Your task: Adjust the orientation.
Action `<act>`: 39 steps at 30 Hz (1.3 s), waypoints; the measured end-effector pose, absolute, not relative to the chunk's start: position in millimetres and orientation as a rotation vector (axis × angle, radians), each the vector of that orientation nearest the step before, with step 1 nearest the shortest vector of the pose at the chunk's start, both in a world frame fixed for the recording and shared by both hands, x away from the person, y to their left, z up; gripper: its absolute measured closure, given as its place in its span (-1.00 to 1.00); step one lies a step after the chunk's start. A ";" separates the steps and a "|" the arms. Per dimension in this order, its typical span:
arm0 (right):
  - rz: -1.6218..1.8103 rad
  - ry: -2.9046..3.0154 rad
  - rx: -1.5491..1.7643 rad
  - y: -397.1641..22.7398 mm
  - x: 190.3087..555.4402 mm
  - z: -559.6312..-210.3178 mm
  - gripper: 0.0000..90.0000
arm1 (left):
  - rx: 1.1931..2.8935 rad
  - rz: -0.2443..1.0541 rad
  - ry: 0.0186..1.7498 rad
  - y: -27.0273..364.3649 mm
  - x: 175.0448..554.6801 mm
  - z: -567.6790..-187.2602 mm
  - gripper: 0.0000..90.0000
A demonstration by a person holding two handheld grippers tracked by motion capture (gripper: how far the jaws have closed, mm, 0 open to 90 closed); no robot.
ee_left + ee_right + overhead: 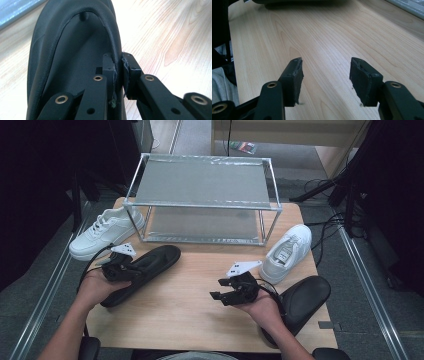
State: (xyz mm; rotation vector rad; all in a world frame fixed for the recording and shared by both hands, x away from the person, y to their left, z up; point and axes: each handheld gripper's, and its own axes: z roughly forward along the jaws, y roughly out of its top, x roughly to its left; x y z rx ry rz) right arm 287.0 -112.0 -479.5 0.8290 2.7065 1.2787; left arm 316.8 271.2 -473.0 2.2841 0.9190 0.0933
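**Left has the black shoe by the collar**

Left gripper [119, 72] clamped on black shoe [150, 265] rim, shoe lying on table [200, 285] front-left. Right gripper [325, 77] jaws apart, empty, hovering. Looks like grasp done; next: lift toward rack [202, 182], keeping shoe level.

Bright tabletop, dark surroundings, soft close-ups

The left hand [97, 287] is covering the heel of the black shoe [150, 265]. Behind the right hand [260, 310], part of another black shoe [305, 297] is lying hidden.
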 end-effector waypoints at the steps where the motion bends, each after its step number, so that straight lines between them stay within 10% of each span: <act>1: 1.281 2.704 0.829 -112.6 287.2 -479.4 0.01 | 2.281 0.091 0.915 269.4 316.8 -471.4 0.83; 39: 1.266 2.566 0.984 -138.4 277.1 -477.4 0.03 | 2.410 -0.046 0.675 100.6 313.8 -465.5 0.82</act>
